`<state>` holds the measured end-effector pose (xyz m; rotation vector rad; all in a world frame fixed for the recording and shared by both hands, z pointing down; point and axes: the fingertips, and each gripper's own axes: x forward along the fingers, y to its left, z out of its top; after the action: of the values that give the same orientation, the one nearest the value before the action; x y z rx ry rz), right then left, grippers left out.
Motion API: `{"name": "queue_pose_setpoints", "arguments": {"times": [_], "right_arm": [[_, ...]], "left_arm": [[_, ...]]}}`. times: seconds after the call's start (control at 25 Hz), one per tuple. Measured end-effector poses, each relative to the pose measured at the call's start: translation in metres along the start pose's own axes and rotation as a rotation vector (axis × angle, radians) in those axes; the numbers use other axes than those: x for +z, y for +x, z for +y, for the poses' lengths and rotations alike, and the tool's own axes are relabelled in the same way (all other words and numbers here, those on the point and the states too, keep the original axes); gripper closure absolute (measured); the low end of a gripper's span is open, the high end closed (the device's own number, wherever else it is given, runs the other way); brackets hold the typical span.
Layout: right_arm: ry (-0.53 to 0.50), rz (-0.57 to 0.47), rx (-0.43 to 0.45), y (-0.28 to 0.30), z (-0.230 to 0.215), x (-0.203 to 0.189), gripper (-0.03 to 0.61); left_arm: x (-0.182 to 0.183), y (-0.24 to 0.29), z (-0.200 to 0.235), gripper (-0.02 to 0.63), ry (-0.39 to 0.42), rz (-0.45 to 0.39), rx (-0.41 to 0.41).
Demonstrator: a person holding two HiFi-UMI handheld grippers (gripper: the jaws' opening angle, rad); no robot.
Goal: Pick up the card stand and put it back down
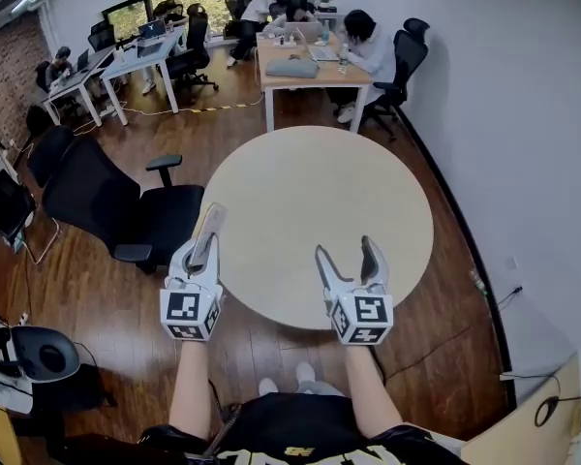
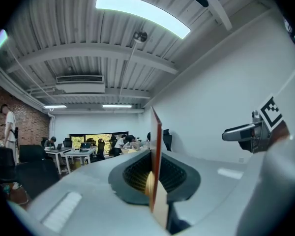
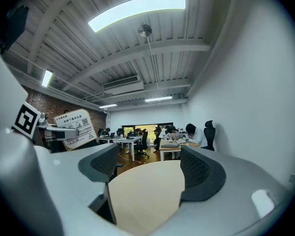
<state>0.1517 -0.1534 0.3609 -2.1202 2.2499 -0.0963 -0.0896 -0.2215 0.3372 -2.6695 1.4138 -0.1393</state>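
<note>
Head view: we see both grippers held side by side over the near edge of a round table [image 1: 310, 177].
Left gripper [image 1: 201, 252]: clenched on the card stand [image 1: 214, 217], its pads pressing the two flat faces.
Card stand: a thin panel caught edge-on between the left jaws and sticking out past their tips, away from us.
Right gripper [image 1: 345, 250]: released, with its jaws wide apart and only bare table top showing between them.
Card stand from right gripper: off to its left, apart from it, printed face visible.
</note>
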Motion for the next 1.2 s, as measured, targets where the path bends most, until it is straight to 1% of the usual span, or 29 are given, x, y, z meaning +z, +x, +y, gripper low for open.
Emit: {"name": "queue_pose_setpoints", "arguments": {"times": [0.16, 0.48, 0.6, 0.8, 0.88, 1.0, 1.08, 1.2], "right_arm": [[0.01, 0.004, -0.072, -0.02, -0.027, -0.004, 0.181], [0.019, 0.019, -0.195, -0.043, -0.082, -0.006, 0.187], [0.026, 0.03, -0.227, -0.052, -0.097, -0.011, 0.187], [0.041, 0.058, -0.264, -0.065, -0.123, -0.031, 0.19], [0.051, 0.075, -0.271, -0.067, -0.131, -0.04, 0.19], [0.07, 0.101, -0.273, -0.064, -0.143, -0.051, 0.19], [0.083, 0.125, -0.268, -0.062, -0.15, -0.063, 0.19], [0.1, 0.179, -0.25, -0.061, -0.158, -0.085, 0.19]], "left_arm": [[-0.002, 0.024, -0.002, 0.595, 0.034, 0.019, -0.093], [0.011, 0.094, -0.025, 0.595, 0.106, 0.053, -0.297], [0.007, 0.117, -0.033, 0.595, 0.131, 0.074, -0.373], [0.002, 0.159, -0.06, 0.595, 0.15, 0.095, -0.483], [-0.005, 0.177, -0.073, 0.595, 0.164, 0.11, -0.53], [-0.022, 0.203, -0.1, 0.595, 0.174, 0.14, -0.625], [-0.039, 0.219, -0.123, 0.595, 0.16, 0.169, -0.702], [-0.076, 0.237, -0.154, 0.595, 0.119, 0.228, -0.814]]}}
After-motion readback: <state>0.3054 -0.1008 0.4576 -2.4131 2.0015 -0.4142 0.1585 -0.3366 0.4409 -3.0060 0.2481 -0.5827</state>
